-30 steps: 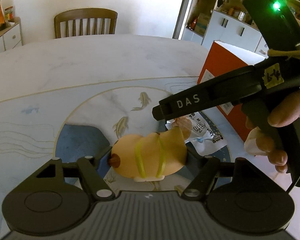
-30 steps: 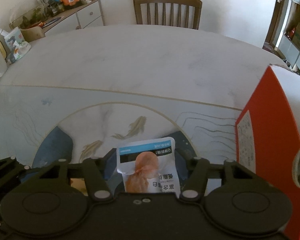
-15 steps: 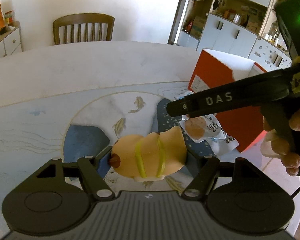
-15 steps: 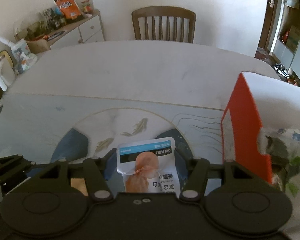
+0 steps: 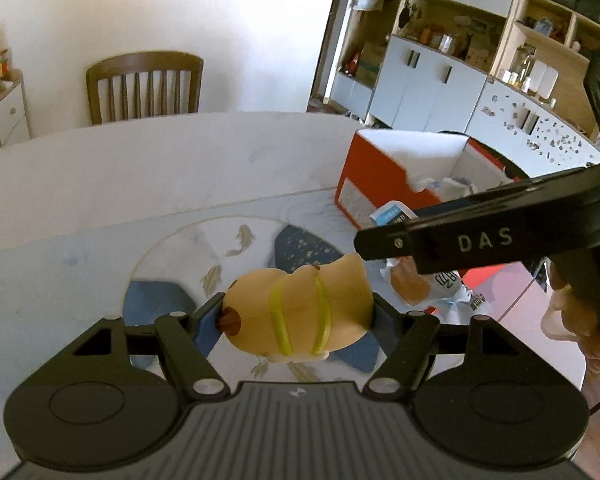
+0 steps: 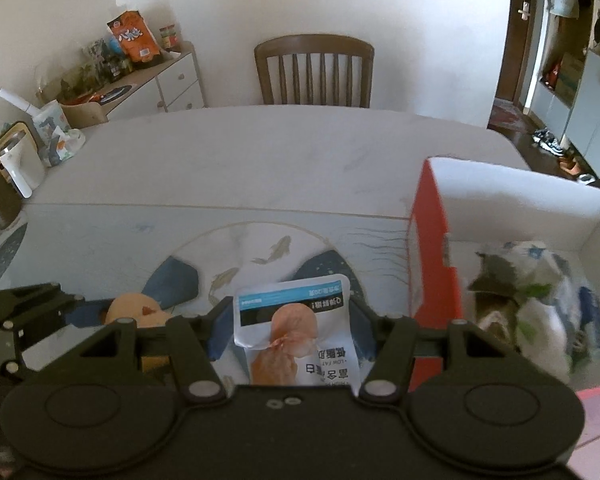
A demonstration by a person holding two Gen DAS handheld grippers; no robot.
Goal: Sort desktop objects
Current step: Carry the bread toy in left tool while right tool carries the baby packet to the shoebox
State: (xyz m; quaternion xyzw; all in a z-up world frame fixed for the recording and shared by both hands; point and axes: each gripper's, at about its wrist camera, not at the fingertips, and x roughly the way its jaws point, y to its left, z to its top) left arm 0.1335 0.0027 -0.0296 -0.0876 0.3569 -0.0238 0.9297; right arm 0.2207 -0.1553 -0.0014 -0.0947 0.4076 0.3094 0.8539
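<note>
The left gripper [image 5: 298, 312] pinches a smooth, rounded tan toy [image 5: 300, 312] banded by two yellow-green rubber loops, with a brown nub at its 9 o'clock end, held above the glossy fish-print mat [image 5: 204, 248]. The right gripper [image 6: 290, 328] clamps a crinkled white-and-blue plastic snack pouch [image 6: 296, 332] between its jaws. At 2 o'clock from the pouch stands an open red cardboard box [image 6: 432, 264] with a white interior holding a crumpled printed bag [image 6: 540, 292]
</note>
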